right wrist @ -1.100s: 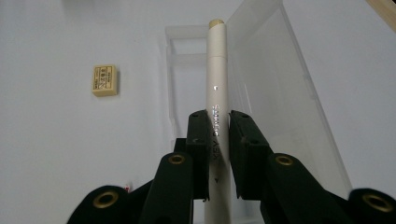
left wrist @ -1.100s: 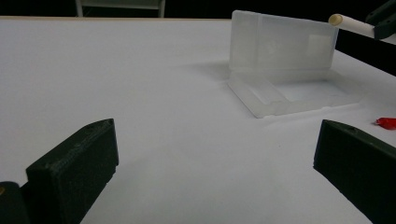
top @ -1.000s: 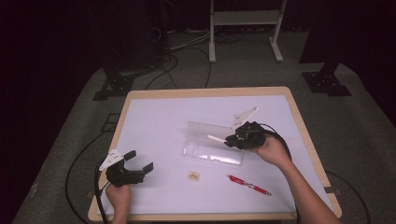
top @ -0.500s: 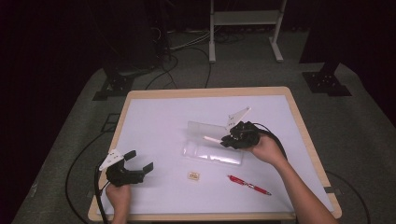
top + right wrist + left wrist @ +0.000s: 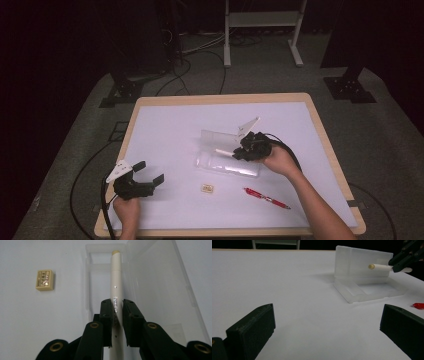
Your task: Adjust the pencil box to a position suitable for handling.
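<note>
A clear plastic pencil case (image 5: 227,160) lies open in the middle of the white table, its lid (image 5: 220,139) standing up behind the tray. My right gripper (image 5: 243,151) is shut on a white pen (image 5: 223,151) with a cream tip, which it holds level just above the tray. The pen (image 5: 116,285) runs straight out between the jaws over the case (image 5: 160,290), and it shows as the pen (image 5: 380,266) in front of the lid (image 5: 359,263). My left gripper (image 5: 149,172) rests open near the front left corner, nothing between its jaws (image 5: 327,322).
A small cream eraser (image 5: 207,188), the same eraser (image 5: 44,280), lies in front of the case. A red pen (image 5: 266,198) lies at the front right, its end (image 5: 418,305) just showing. A cable (image 5: 290,150) trails from the right gripper. The table's wooden edge (image 5: 225,98) runs behind.
My right gripper has moved left and down with the white pen, from beside the case's right end to above its tray. The left gripper has stayed still.
</note>
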The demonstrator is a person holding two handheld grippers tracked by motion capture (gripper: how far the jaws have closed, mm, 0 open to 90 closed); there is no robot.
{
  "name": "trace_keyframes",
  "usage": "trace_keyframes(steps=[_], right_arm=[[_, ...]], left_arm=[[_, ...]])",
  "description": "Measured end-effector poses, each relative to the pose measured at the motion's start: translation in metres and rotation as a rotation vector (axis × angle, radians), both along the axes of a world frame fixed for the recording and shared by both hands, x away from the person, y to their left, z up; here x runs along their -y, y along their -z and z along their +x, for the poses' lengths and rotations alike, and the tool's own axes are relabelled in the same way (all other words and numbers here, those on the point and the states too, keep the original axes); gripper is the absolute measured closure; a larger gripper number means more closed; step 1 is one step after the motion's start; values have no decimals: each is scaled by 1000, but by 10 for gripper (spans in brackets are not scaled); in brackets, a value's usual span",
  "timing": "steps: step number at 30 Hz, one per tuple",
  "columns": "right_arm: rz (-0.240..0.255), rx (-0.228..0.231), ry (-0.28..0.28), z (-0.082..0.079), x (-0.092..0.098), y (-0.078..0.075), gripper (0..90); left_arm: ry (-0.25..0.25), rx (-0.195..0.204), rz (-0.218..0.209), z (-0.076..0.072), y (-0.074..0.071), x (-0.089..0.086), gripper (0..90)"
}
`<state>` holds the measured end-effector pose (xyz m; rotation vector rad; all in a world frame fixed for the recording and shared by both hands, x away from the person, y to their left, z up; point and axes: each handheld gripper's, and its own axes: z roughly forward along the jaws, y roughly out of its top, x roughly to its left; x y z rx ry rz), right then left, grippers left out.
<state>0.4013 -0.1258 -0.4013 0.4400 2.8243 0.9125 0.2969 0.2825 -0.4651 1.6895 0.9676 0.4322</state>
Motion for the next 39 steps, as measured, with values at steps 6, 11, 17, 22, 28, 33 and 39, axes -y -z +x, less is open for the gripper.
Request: trace_keyframes(steps=[6, 11, 17, 22, 28, 33, 39], right_arm=[[-10, -5, 2, 3, -1, 5, 777], [-11, -17, 12, 6, -1, 9, 777], [-25, -16, 5, 9, -4, 16, 776], [-27, -25, 5, 11, -5, 21, 776], [-37, -37, 9, 13, -7, 26, 775], [-48, -46, 9, 14, -10, 30, 773], [-52, -52, 8, 15, -11, 32, 773]], left_arm=[[0, 1, -2, 0, 0, 0, 0], [1, 2, -1, 0, 0, 0, 0], [0, 1, -2, 0, 0, 0, 0], [1, 1, 0, 0, 0, 0, 0], [1, 1, 0, 0, 0, 0, 0], [1, 1, -1, 0, 0, 0, 0], [2, 2, 0, 0, 0, 0, 0]])
